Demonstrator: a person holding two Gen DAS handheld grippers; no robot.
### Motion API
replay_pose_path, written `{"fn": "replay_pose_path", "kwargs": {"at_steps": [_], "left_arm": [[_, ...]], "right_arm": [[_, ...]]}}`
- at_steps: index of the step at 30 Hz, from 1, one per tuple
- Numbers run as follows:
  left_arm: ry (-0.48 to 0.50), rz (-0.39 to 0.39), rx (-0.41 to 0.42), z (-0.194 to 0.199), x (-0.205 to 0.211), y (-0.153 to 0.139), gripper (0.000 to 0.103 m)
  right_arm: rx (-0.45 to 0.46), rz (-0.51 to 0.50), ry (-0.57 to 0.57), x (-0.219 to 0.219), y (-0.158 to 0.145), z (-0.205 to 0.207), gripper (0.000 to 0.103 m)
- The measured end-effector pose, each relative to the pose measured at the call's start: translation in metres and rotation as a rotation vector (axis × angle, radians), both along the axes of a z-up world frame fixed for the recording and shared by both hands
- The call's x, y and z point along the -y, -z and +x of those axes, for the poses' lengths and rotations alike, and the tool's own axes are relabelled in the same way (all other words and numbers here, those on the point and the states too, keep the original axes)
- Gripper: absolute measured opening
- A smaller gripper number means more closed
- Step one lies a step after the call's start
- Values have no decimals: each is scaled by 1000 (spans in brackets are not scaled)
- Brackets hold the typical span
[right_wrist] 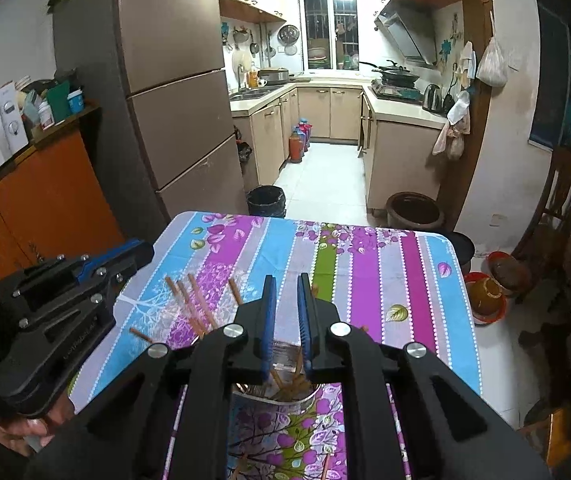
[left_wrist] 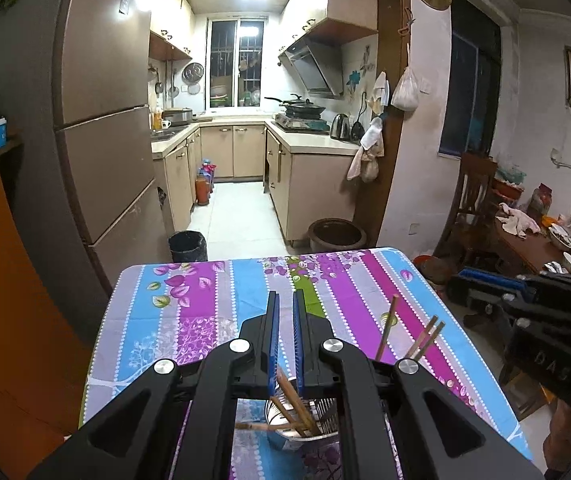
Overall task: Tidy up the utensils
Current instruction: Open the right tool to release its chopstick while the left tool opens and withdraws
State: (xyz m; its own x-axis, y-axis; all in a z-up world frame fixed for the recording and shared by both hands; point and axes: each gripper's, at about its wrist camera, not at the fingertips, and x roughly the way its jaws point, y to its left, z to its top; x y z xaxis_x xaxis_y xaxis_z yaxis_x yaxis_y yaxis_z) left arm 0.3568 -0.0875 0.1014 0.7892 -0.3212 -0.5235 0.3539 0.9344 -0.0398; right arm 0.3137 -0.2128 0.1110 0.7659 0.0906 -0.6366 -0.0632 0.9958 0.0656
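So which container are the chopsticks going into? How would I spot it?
Find the table with the striped purple and blue floral cloth. At its near edge, under the left gripper, stands a shiny metal holder with slotted sides. It is the only container there, with brown chopsticks leaning in it.

Floral striped table point(left_wrist: 205, 312), metal chopstick holder point(left_wrist: 285, 420) on it

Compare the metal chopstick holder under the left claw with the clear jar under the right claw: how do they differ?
The metal holder is shiny, opaque and slotted; the clear jar is see-through. One chopstick lies almost flat across the metal holder's rim, while the clear jar's sticks seem bunched together. Both stand on the striped tablecloth and hold wooden chopsticks.
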Motion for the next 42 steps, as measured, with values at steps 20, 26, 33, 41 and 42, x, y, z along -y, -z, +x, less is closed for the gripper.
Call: {"fn": "replay_pose_path", "kwargs": {"at_steps": [20,26,33,41,42], "left_arm": [[-67,-7,96,-130,-39,45,12],[-140,92,186,-176,-37,72,14],[-224,155,205,-209,-33,113,14],[-267,202,235,-241,-26,144,14],[-271,206,239,-244,-25,146,14]], "right_arm": [[32,1,-113,-32,38,-99,9],[55,-9,-140,-35,66,-138,10],[21,39,-141,-26,111,-175,10],[-3,46,-126,-20,141,-202,10],[-5,49,-129,-20,144,-205,10]]}}
